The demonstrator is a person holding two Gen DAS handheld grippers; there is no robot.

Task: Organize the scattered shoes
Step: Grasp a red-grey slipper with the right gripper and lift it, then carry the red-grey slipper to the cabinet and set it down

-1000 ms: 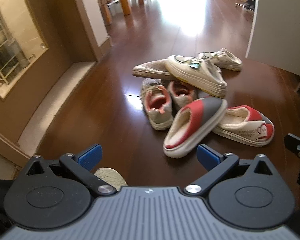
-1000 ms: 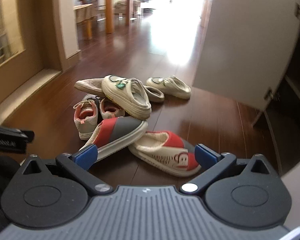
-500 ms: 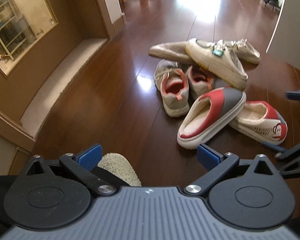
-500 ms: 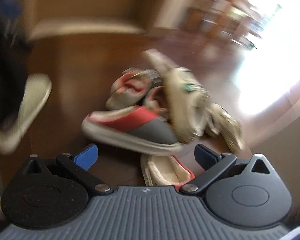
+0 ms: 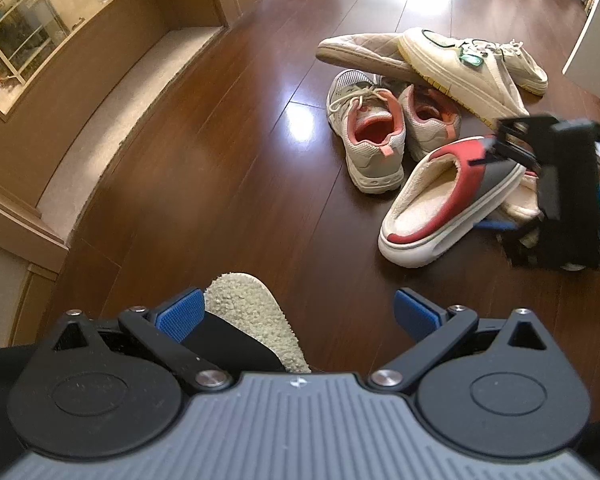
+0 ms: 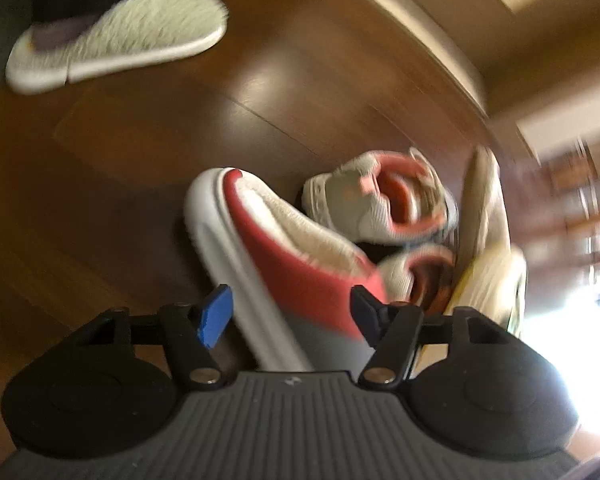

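Left wrist view: the left gripper [image 5: 298, 312] hangs spread and empty above the wood floor [image 5: 204, 184]. At 2 o'clock the shoes lie heaped; the red-and-grey slipper [image 5: 440, 204] leans on its mate, pink-lined sneakers [image 5: 374, 136] behind.

Right wrist view: the right gripper [image 6: 288, 312], tilted steeply down, straddles that slipper's toe with fingers parted, not yet pinching. Closing comes next, I judge.

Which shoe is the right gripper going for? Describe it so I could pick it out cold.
On the dark wood floor lies a pile of shoes. At its near edge is the red and grey slipper, propped on its twin, and the open right gripper straddles it. Unlike the laced sneakers beside it, it is backless with fleece lining.
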